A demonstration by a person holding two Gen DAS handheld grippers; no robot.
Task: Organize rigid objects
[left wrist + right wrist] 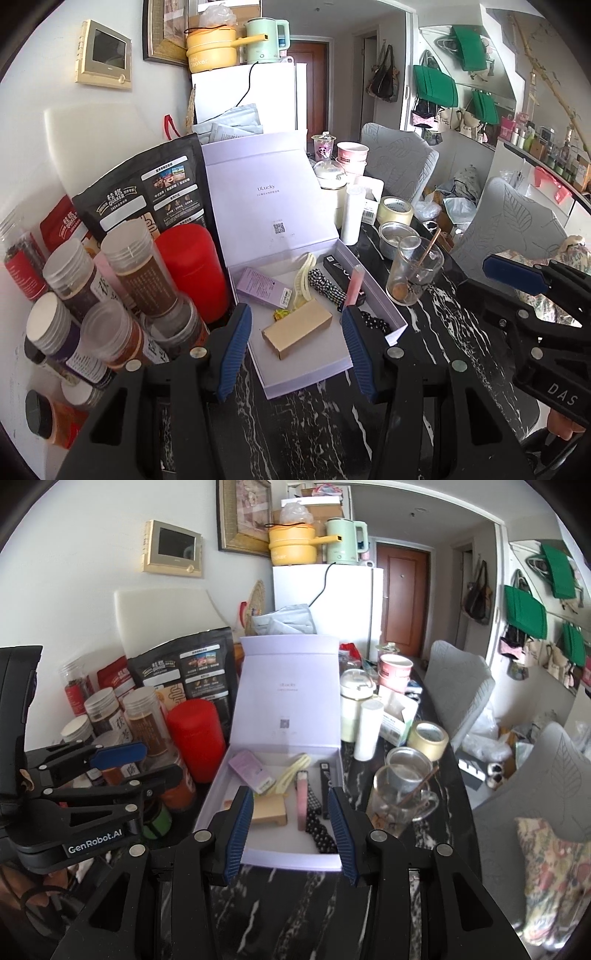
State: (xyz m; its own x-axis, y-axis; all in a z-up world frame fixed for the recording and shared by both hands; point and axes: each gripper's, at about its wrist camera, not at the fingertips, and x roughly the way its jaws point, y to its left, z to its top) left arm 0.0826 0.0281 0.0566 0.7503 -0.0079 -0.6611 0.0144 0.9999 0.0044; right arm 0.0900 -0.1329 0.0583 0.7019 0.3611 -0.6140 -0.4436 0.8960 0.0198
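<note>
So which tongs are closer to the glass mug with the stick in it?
Right, it seems. The glass mug sits just past the right tongs' outer side. The left tongs hang before the open lavender box, which lies between them and the mug.

Left gripper (297, 345) and right gripper (291, 829) side by side, jaws apart, empty

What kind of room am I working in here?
Most likely a lived-in flat's dining corner: a white fridge topped with a kettle, a dark marble table crowded with jars, and bags hung on the wall.
</note>
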